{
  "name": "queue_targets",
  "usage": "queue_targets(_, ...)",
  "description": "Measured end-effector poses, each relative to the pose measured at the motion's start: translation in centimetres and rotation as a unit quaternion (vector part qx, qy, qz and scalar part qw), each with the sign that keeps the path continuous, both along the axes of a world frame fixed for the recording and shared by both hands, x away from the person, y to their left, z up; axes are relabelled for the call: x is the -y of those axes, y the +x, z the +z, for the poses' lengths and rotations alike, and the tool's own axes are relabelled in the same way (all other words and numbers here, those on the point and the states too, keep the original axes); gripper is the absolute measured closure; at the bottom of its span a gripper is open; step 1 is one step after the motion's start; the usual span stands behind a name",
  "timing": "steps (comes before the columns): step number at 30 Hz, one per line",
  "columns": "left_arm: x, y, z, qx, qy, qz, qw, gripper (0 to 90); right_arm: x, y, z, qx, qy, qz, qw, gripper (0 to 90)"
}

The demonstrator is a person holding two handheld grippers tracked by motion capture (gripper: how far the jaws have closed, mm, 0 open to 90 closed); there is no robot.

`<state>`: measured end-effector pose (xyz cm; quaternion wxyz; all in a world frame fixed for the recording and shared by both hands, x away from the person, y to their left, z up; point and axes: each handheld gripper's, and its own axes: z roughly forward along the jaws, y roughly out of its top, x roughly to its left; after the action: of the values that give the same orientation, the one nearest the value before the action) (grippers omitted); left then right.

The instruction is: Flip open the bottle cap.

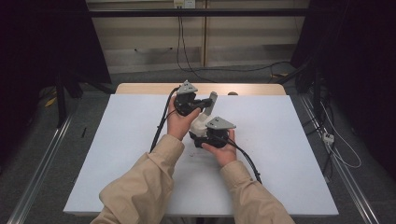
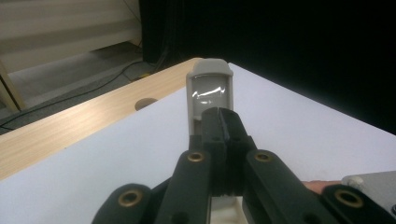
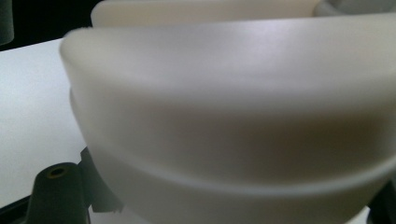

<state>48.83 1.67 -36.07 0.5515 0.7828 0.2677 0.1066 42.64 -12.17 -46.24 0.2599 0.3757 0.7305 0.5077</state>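
On the white table top [image 1: 280,154], which covers most of a wooden table [image 1: 252,88] whose bare far edge has a round hole [image 2: 145,103] in it, a person leans in with both beige sleeves [image 1: 140,186] coming up from the near side. Near the middle of the white surface, slightly toward the far edge, sits a cream and grey plastic device [image 1: 201,122] with a rounded cream body and a grey upright arm [image 2: 209,88] rising from it. In the right gripper view the cream body [image 3: 233,116] looms very close and blurred. The left gripper [image 1: 201,102] reaches across from the left, and its jaws are pressed together at the foot of the grey arm; whether anything is pinched between them I cannot tell. The right gripper [image 1: 210,135] sits at the near side of the cream body, jaws closed tight, apparently clamping its edge.
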Motion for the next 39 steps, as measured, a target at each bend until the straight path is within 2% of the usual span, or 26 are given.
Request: queue_targets(39,0.64,0.78,-0.52,-0.009,0.004,0.002,0.9999,90.0,0.02,0.03,-0.01,-0.003,0.001,0.001,1.0000,19.1)
